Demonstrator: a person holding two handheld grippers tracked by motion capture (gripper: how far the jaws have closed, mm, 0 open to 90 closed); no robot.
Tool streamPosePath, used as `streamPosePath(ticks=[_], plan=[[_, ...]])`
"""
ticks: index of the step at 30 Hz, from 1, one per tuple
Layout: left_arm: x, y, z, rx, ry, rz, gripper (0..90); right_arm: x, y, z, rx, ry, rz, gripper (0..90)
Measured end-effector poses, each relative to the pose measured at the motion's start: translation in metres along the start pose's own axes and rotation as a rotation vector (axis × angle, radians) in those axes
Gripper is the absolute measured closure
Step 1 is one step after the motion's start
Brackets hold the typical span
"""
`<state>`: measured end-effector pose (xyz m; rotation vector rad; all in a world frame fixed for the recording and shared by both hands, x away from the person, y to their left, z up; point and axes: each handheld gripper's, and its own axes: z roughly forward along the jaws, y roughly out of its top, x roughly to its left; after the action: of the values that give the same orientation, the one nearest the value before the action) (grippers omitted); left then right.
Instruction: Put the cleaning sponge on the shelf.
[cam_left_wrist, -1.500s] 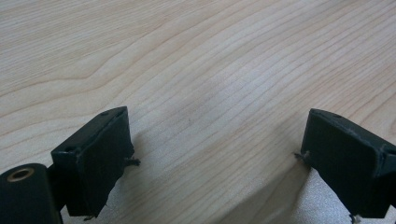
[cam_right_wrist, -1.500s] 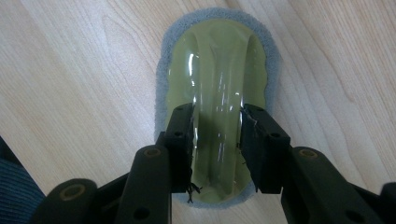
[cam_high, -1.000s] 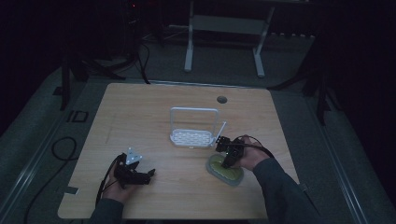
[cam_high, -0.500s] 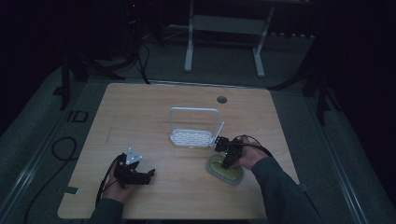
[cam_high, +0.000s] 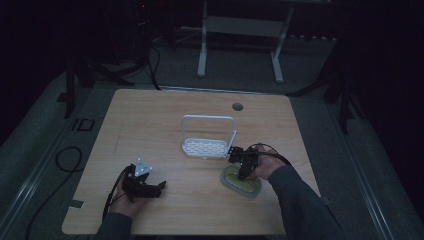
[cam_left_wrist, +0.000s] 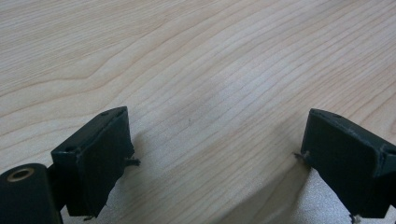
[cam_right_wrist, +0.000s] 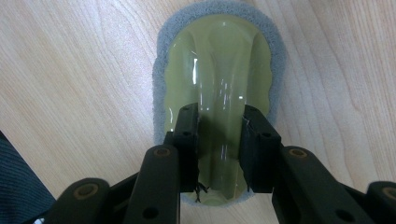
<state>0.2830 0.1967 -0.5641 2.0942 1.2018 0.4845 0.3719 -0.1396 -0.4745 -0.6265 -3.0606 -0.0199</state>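
The right gripper (cam_right_wrist: 219, 149) is clamping its jaws on the raised ridge of a yellow-green scrubber (cam_right_wrist: 219, 79) lying on the wooden table (cam_high: 150, 115). Beside it a white wire rack (cam_high: 208, 137) is sitting empty. The left gripper (cam_left_wrist: 212, 161) is resting with jaws wide apart over bare wood.

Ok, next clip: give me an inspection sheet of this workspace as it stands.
Surface: light wooden table, with a round hole near the far edge.
Job's things: white rack mid-table; yellow-green scrubber with grey pad lying flat near the right front.
Clutter: nothing seen.
Grippers: left gripper resting low over bare wood, jaws wide apart; right gripper with jaws closed on the scrubber's raised ridge.
Cables: one trails from each gripper; a loose black cable on the floor at left.
Surroundings: dark room, grey floor, white stand legs behind the table.
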Motion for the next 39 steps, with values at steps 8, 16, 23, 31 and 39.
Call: streamPosePath(ticks=[8, 16, 23, 31, 39], plan=[[0.000, 0.000, 0.000, 0.000, 0.001, 0.001, 8.7, -0.001, 0.001, 0.002, 0.005, 0.009, -0.024, 69.5], [0.000, 0.000, 0.000, 0.001, 0.000, 0.002, 8.7, 0.002, 0.004, 0.000, 0.023, -0.010, -0.053, 71.3], [0.000, 0.000, 0.000, 0.000, 0.001, 0.001, 8.7, 0.006, 0.009, -0.005, 0.010, -0.029, -0.082, 71.4], [0.000, 0.000, 0.000, 0.000, 0.001, 0.002, 8.7, 0.008, 0.012, -0.008, -0.009, -0.045, -0.099, 71.4], [0.000, 0.000, 0.000, 0.000, 0.001, 0.002, 8.7, 0.011, 0.018, -0.011, -0.027, -0.071, -0.121, 71.4]])
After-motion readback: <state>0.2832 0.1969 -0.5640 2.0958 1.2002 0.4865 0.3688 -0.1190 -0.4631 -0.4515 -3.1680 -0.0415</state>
